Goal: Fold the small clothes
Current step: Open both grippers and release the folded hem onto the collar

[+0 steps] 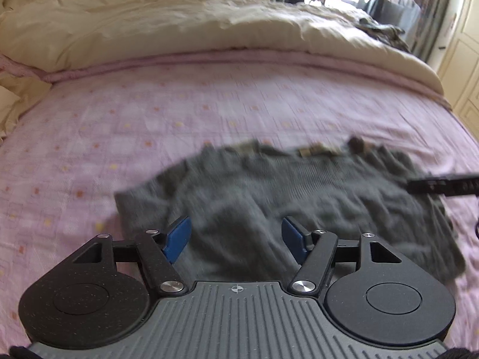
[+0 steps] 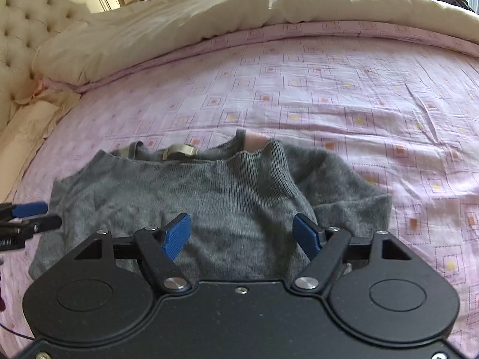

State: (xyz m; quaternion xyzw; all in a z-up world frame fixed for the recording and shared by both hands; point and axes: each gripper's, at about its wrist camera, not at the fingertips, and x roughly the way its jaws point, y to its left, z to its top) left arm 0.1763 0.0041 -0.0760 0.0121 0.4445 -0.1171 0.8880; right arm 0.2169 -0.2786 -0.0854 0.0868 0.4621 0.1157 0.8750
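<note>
Pink patterned bedding (image 2: pixel 344 95) filled most of both views, with a cream duvet (image 2: pixel 179 24) bunched along the top of the frame and a tufted headboard (image 2: pixel 27 30) at the upper left of the right wrist view. I had a grey knit sweater (image 2: pixel 185 197) lying on the bed at the centre of the frame, already partly doubled over, its ribbed edge running across near a tan neck label (image 2: pixel 179 151); the left wrist view showed it blurred. My left tongs (image 1: pixel 236 239) stood wide open over the near part of the knit, holding nothing, and my right tongs (image 2: pixel 242 236) were likewise wide open and empty above the lower middle of the garment. I could see the left tool's blue tip at the left edge of the right wrist view, beside the sweater's left side. I judged the knit soft, light and limp, likely to sag and stretch rather than hold a crease, so I reckoned the firmer ribbed edge or an outer corner would give the surest pinch, gathering both layers together.
</note>
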